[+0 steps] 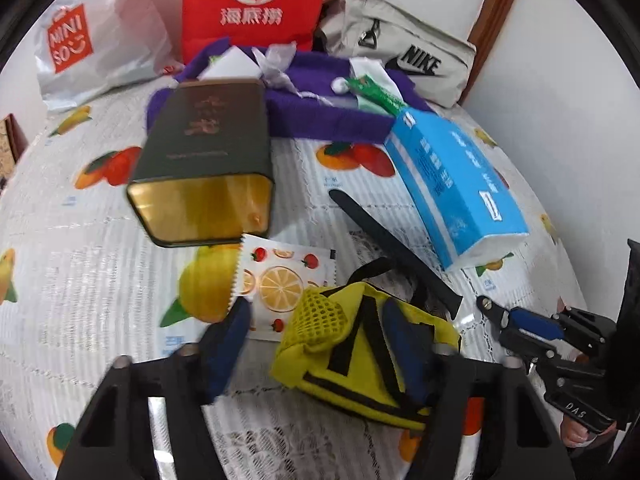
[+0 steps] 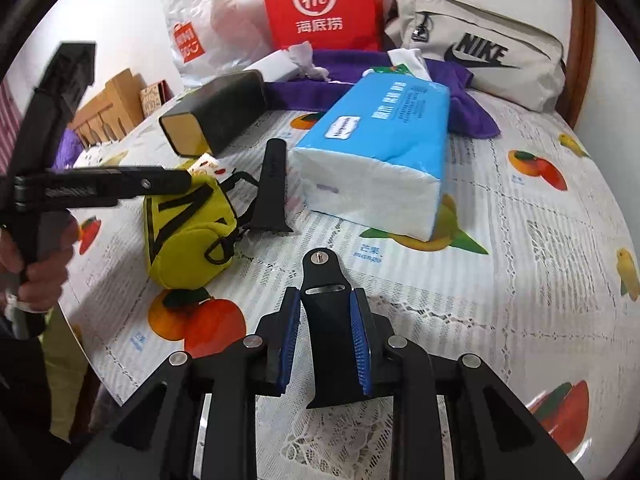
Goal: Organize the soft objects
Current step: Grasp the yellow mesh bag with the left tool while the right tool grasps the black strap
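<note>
The yellow pouch (image 1: 360, 356) lies near the table's near-left edge, long axis running near-left to far-right, straps toward the far side. The left gripper (image 1: 316, 344) straddles it, spread wide. The right gripper (image 2: 326, 340) is clamped on a black mount piece (image 2: 326, 320).

Both views sit low and close over the tabletop (image 1: 100, 240), looking forward toward the back wall. The left wrist view looks from the left side, with the yellow pouch (image 1: 360, 356) at lower centre. The right wrist view sees that pouch at mid left. Both share the blue tissue pack (image 1: 460, 188) and the red bag (image 2: 320, 4).
</note>
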`<state>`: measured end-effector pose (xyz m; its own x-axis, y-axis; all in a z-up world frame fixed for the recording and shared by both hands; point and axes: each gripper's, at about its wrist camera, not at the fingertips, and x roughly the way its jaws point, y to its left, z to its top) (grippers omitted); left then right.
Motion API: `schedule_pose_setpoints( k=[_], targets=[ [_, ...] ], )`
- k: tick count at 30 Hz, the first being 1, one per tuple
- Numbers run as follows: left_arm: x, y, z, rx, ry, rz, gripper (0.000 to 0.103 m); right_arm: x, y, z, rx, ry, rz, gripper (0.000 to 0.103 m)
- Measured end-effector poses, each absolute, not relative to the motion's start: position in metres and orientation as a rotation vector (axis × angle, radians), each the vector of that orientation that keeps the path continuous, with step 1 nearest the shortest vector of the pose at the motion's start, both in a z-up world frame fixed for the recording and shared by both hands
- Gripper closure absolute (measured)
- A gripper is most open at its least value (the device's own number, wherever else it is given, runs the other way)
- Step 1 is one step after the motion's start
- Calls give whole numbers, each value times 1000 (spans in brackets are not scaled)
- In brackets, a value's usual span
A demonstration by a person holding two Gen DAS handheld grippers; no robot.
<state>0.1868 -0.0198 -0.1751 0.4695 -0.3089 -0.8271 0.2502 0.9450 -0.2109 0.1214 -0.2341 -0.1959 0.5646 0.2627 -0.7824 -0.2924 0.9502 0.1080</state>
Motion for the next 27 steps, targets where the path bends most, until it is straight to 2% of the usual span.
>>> schedule_pose_setpoints(
  k=[7,27],
  targets=[
    [186,-22,-180,-47,1010,-351,73,122,-238,-197,-18,934,301,77],
    [153,28,-157,-187,986,-291,75,112,-239,-174,23,898,309,77]
  ],
)
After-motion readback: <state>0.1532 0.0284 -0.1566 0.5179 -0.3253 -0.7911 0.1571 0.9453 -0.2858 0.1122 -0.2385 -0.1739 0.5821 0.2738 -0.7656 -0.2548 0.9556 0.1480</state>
